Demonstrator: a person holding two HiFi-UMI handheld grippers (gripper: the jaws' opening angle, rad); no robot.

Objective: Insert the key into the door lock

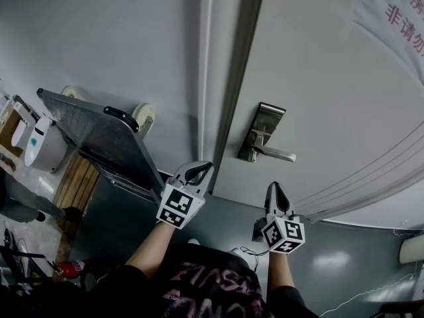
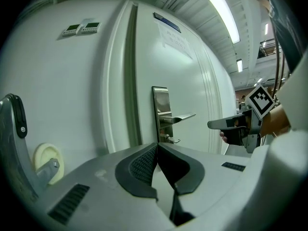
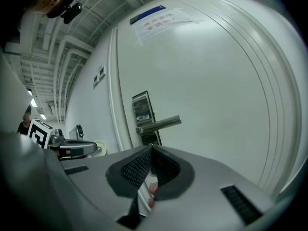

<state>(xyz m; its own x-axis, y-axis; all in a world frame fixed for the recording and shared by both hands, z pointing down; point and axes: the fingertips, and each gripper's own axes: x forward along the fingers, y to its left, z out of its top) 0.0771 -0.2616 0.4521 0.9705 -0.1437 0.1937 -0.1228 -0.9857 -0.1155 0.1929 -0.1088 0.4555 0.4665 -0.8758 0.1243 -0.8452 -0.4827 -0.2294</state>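
Door lock: a steel plate (image 1: 263, 130) set on the white door (image 1: 331, 78) close to its left edge, with a lever handle (image 1: 277, 154) pointing right. It lies above and between the two grippers, and neither touches it.
Metal stub: in the left gripper view a small metal stub (image 2: 171, 139) juts from the plate just under the lever. I cannot tell whether it is a key or a knob.
Cart: a folded platform cart (image 1: 99, 134) leans against the grey wall at far left, its dark deck facing out and a cream wheel (image 1: 142, 116) at its top edge.
Fire extinguisher: a red fire extinguisher (image 1: 69, 267) lies on the floor at lower left.
Left gripper: the left gripper (image 1: 202, 169) is held up in front of the door frame, just left of the door's edge and below the lock. In its own view the jaws (image 2: 157, 144) are pressed together at the tips, with no object seen between them, and they aim at the plate.
Right gripper: the right gripper (image 1: 272, 187) is raised below the lever, pointing up at the door. In its own view the jaws (image 3: 151, 147) meet at the tips with nothing clearly pinched, and the person's fingertips (image 3: 152, 187) show through the gap behind the pads.
Notice: a paper notice (image 1: 397, 8) with red characters is fixed to the door at upper right.
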